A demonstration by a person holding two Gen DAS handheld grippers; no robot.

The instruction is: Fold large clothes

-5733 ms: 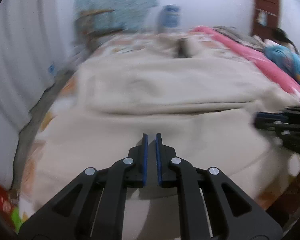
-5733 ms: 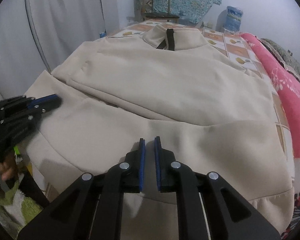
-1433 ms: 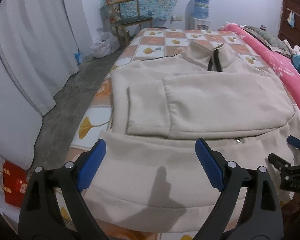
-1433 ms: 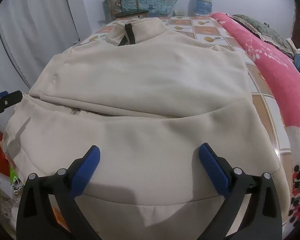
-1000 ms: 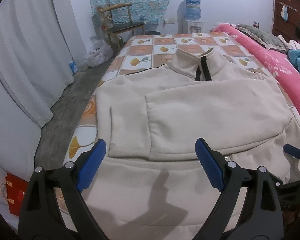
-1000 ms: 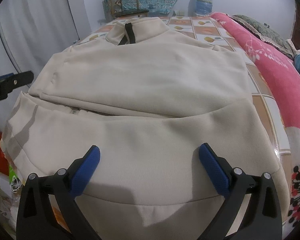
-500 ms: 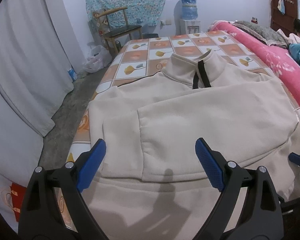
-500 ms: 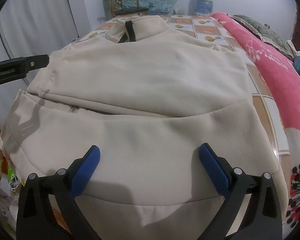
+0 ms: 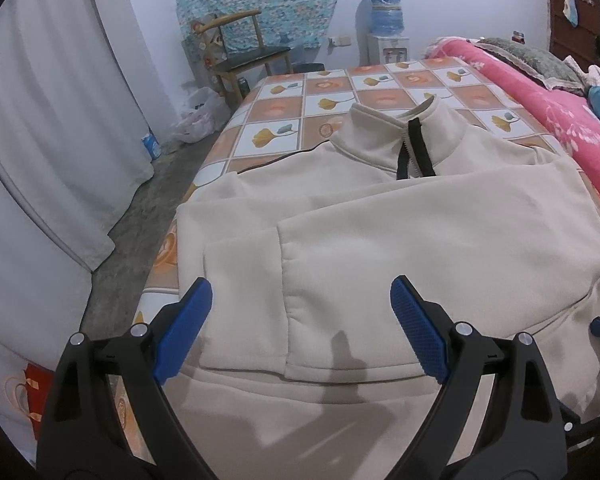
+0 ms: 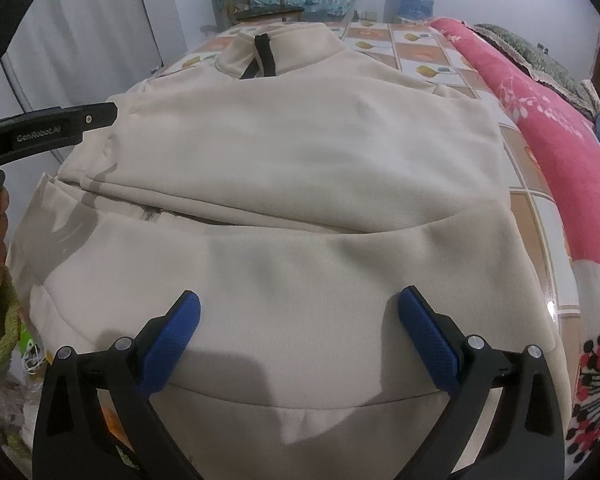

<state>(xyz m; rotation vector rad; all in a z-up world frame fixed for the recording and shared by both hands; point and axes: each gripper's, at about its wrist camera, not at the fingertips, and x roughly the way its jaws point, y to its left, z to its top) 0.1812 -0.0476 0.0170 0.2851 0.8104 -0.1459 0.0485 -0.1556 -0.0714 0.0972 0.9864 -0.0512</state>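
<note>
Left wrist view: left tool (image 9: 300,320) spread wide, nothing between its blue ribbed pads (image 9: 418,336); black angular arms with silver rivets. It hangs above the near part of the cream sweatshirt (image 9: 440,248), which lies flat on the bed (image 9: 328,102). Fabric is soft, matte, fleece-like. Stand-up collar (image 9: 400,140) at 12 o'clock with a short black zipper. One sleeve folded across the chest, its ribbed cuff (image 9: 240,300) squared off at 9 o'clock of the tool. The hem band lies under the tool toward 6 o'clock. Bed cover is glossy, checked orange and white with leaf prints. Pink blanket (image 9: 556,120) at 2 o'clock. Wooden chair (image 9: 248,56) at 11 o'clock, water bottle (image 9: 386,14) at 12, white pleated curtain (image 9: 60,120) at 9.

Right wrist view: right tool (image 10: 300,332) likewise wide apart and empty, blue textured pads over the lower body of the sweatshirt (image 10: 300,152). A metal zipper pull (image 10: 150,214) shows at the fold line, 10 o'clock of the tool. Collar (image 10: 276,52) at 12 o'clock. The left tool's black arm (image 10: 48,132) enters at 9 o'clock, beside the garment's shoulder. Floral pink blanket (image 10: 560,140) along 3 o'clock.
</note>
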